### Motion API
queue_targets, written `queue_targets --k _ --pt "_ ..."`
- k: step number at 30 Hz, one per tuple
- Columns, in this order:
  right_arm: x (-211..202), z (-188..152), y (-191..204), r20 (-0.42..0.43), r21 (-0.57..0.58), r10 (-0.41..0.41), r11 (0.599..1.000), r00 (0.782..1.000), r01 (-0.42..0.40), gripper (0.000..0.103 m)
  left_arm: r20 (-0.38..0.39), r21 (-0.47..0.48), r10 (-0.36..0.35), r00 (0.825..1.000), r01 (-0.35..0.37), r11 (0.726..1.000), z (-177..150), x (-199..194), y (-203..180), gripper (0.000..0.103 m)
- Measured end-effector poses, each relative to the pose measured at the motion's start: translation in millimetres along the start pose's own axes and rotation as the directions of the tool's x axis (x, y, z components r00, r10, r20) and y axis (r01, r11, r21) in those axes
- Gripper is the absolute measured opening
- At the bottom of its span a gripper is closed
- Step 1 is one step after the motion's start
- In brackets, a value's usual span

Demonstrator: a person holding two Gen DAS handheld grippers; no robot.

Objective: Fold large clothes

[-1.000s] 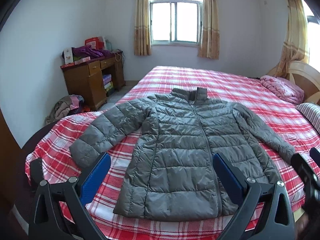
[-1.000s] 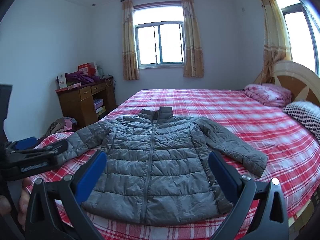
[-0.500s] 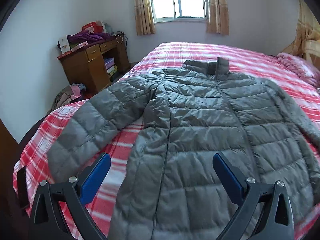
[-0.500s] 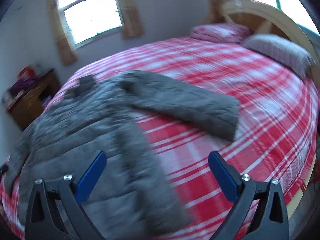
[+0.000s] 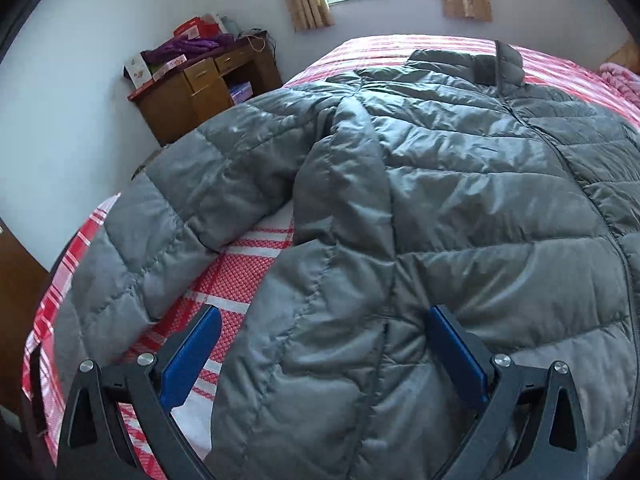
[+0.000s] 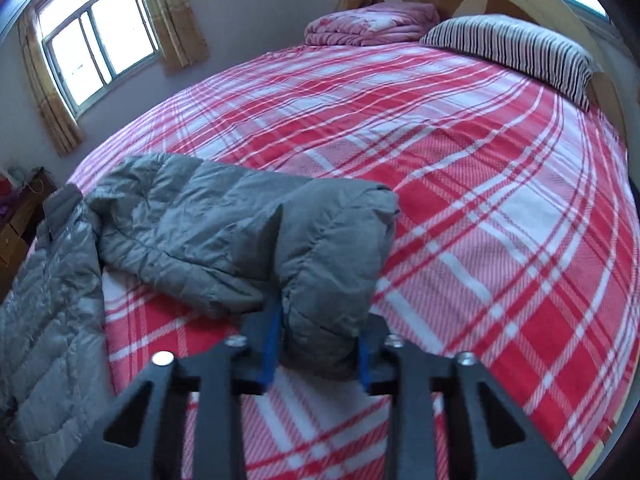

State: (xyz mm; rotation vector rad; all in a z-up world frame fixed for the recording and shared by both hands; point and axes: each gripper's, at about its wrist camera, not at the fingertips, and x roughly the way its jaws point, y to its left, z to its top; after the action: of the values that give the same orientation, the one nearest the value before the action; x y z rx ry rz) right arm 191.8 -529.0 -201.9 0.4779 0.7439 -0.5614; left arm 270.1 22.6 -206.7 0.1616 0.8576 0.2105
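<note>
A grey quilted puffer jacket (image 5: pixel 460 184) lies front up on a red and white plaid bed (image 5: pixel 240 272). My left gripper (image 5: pixel 320 344) is open, low over the jacket's left side, its blue pads either side of the lower side panel near the armpit. The left sleeve (image 5: pixel 160 232) lies spread toward the bed's edge. In the right wrist view my right gripper (image 6: pixel 318 344) is shut on the cuff end of the jacket's right sleeve (image 6: pixel 320 248), which bunches up between the blue pads. The jacket body (image 6: pixel 48 300) shows at the left.
A wooden desk (image 5: pixel 200 88) with boxes and purple cloth stands by the wall left of the bed. A striped pillow (image 6: pixel 516 52) and a pink folded quilt (image 6: pixel 372 24) lie by the headboard. A curtained window (image 6: pixel 96 48) is behind the bed.
Both grippers have dropped down to the jacket. The right gripper swung to the right sleeve and closed on its cuff. The left gripper came close over the jacket's left side, still open.
</note>
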Motion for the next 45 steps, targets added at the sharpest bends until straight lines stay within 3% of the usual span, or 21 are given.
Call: queue_targets --k 3,10,15,20,22,25,31,35,36,37,38,41,43,45 --pt "-4 6 -11 0.033 -0.008 -0.029 1.000 0.999 0.029 0.020 0.014 0.005 -0.005 1.000 0.005 1.000 -3 2 7 0.102" --pt "-14 13 -32 0.063 -0.019 -0.095 0.995 0.993 0.096 0.019 0.034 0.039 -0.041 0.999 0.040 0.998 -3 3 33 0.102" --pt "-34 28 -2 0.159 -0.072 -0.085 0.993 0.984 0.097 0.018 0.037 -0.012 -0.052 0.998 0.052 0.999 14 -15 53 0.102" --pt "-77 52 82 0.296 -0.249 -0.003 0.965 0.955 0.081 0.018 0.090 -0.032 -0.020 0.996 0.023 0.999 40 -44 64 0.102" --pt "-91 55 132 0.331 -0.336 0.055 0.940 0.942 0.063 0.018 0.096 -0.045 -0.006 0.995 0.010 0.999 51 -49 67 0.102" --pt "-101 43 201 0.362 -0.453 0.132 0.890 0.923 0.051 0.018 0.089 -0.054 -0.042 0.995 0.047 0.997 59 -49 70 0.102" --pt "-91 -11 304 0.311 -0.626 0.268 0.780 0.912 -0.015 0.018 0.072 -0.081 -0.063 0.995 0.069 0.994 64 -42 76 0.102" --pt "-55 -54 345 0.212 -0.700 0.312 0.710 0.926 -0.079 0.021 0.062 -0.079 -0.050 0.997 0.055 0.995 66 -40 83 0.102" --pt "-46 -61 349 0.175 -0.707 0.314 0.700 0.933 -0.103 0.030 0.062 -0.077 -0.048 0.997 0.053 0.996 67 -41 84 0.102" --pt "-35 -69 351 0.122 -0.708 0.318 0.692 0.940 -0.142 0.051 0.062 -0.076 -0.046 0.997 0.051 0.996 69 -42 84 0.102" --pt "-31 -73 349 0.084 -0.704 0.325 0.688 0.942 -0.174 0.059 0.065 -0.078 -0.046 0.997 0.051 0.996 70 -43 84 0.102" --pt "-35 -84 333 0.046 -0.696 0.349 0.683 0.936 -0.221 0.065 0.077 -0.080 -0.064 0.995 0.070 0.994 78 -51 79 0.102" --pt "-51 -85 312 0.034 -0.699 0.390 0.667 0.920 -0.256 0.078 0.094 -0.069 -0.094 0.991 0.100 0.993 85 -58 65 0.102" --pt "-63 -82 291 0.067 -0.689 0.406 0.679 0.911 -0.252 0.087 0.088 -0.055 -0.151 0.985 0.157 0.986 93 -62 44 0.102"
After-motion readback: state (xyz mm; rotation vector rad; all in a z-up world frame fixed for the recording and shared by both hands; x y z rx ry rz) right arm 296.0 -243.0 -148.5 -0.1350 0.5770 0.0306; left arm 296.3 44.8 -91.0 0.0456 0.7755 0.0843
